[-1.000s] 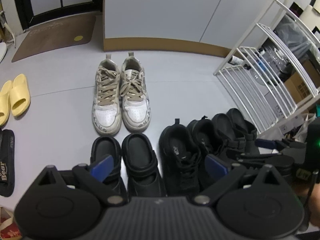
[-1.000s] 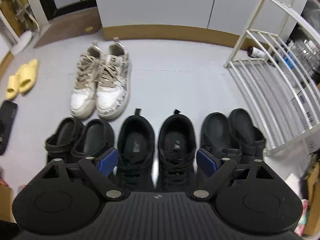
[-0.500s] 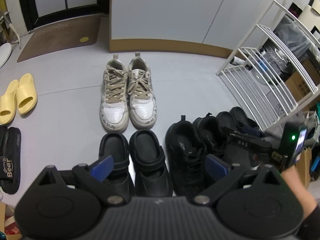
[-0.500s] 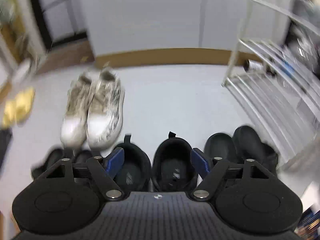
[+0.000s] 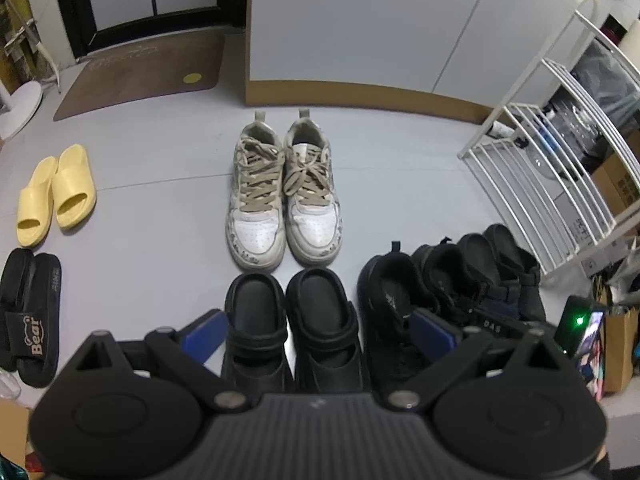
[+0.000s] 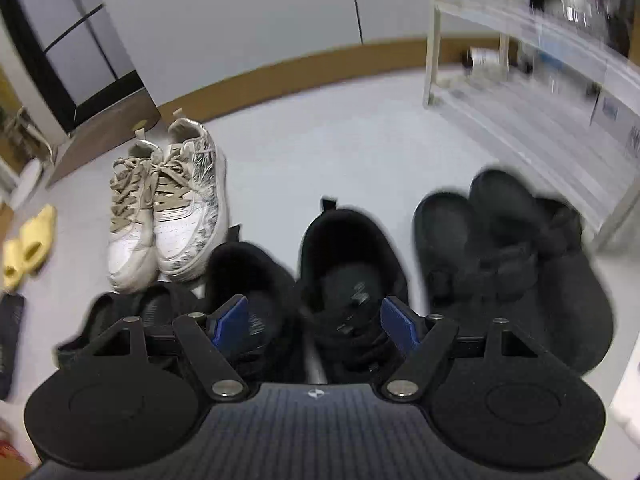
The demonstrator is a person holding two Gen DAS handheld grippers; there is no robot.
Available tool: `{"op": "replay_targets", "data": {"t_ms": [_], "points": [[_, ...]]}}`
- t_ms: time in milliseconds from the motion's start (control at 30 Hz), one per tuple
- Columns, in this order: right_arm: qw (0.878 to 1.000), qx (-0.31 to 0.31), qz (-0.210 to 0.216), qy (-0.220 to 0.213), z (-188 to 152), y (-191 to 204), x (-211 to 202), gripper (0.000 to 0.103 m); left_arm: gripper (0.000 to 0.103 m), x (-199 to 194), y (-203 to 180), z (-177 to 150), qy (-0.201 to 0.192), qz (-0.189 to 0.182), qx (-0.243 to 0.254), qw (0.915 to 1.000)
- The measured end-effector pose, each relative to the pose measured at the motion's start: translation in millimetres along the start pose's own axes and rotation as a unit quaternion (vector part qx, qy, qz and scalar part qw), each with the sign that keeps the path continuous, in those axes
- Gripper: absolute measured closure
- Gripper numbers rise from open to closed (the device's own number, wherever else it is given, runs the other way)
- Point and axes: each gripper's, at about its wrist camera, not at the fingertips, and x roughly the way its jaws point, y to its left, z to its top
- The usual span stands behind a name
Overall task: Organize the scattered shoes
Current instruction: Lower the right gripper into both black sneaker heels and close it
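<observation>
You are at the pick-up step for the black sneakers (image 6: 304,280), which sit side by side on the floor (image 6: 340,152) in the near row, between the black clogs (image 5: 294,320) on the left and the black sandals (image 6: 500,248) by the white rack (image 6: 520,92).

Your right claw (image 6: 316,320) hangs low over the sneakers with its jaws apart and nothing pressed between them. The left pad sits over the opening of the left sneaker, and the right pad is at the outer collar of the right one. As it stands, the claw seems to bracket the right sneaker plus the inner wall of its mate, though the blur makes exact contact hard to judge. Your left claw (image 5: 316,328) is open and empty, poised above the black clogs.

For the next move, you probably need to decide what you are gripping, either both inner collars pinched together or one sneaker alone. Then settle the pads on either side of that material before closing. Keep clear of the laces so they do not snag.

Compared with a second ago, your right claw has dropped much closer to the sneakers, rolled, and narrowed its jaws somewhat. The left view has shifted only slightly, and the white sneakers (image 5: 284,200), yellow slides (image 5: 56,192) and black slippers (image 5: 28,308) lie where they were.
</observation>
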Motion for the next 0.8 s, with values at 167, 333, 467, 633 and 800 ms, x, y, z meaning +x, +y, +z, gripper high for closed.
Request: {"op": "replay_targets", "data": {"t_ms": [167,333,467,633,800], "points": [[0.998,-0.034,-0.031,-0.046,-9,12,5,0.025,0.003,13,-6,4,0.010,0.004,0.004,0.9999],[0.996,-0.050,-0.035,-0.071,-20,7,16,0.026,0.004,27,-11,11,0.024,0.013,-0.004,0.9996],[0.993,-0.069,-0.033,-0.087,-22,16,24,0.028,0.004,31,-20,20,0.011,0.032,0.017,0.9993],[0.992,-0.094,-0.012,-0.086,-20,30,38,0.028,0.004,41,-27,25,0.020,0.026,0.022,0.9992],[0.992,-0.108,-0.028,-0.062,-25,27,55,0.046,0.004,48,-31,26,0.029,0.022,0.028,0.9989]]}}
